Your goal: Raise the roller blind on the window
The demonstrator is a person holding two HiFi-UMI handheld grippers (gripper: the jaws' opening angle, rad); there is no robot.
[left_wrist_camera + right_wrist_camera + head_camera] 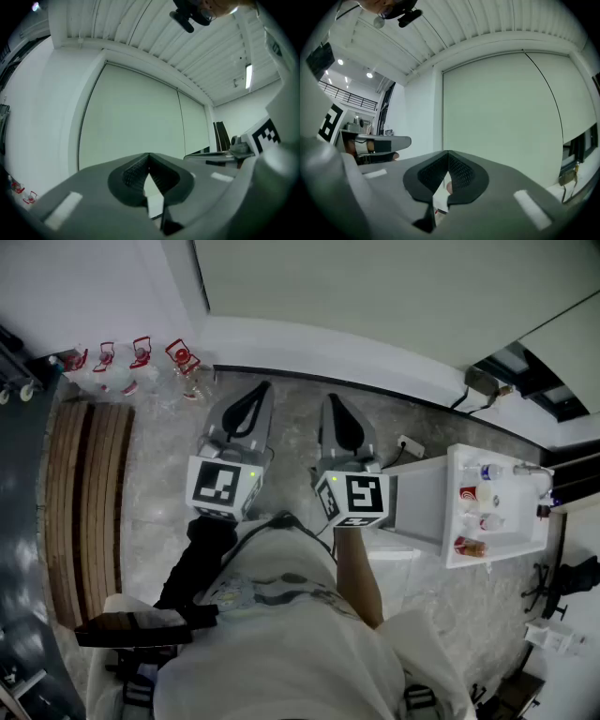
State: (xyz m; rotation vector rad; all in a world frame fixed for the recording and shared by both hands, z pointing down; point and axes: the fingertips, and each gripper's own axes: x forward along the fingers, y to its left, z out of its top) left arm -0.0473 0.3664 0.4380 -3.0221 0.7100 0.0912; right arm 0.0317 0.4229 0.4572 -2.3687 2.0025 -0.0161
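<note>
White wall ahead, with blind (375, 287) fully down over window; pointing level at it, short of it and side by side, left gripper (257, 392) and right gripper (333, 401), both pinched tight on nothing; on floor (159, 484), bench (89, 493) left, cart (427, 507) right.

roller blind (375, 287) cut off at top (head view), shelf items (469, 495) indistinct
</note>
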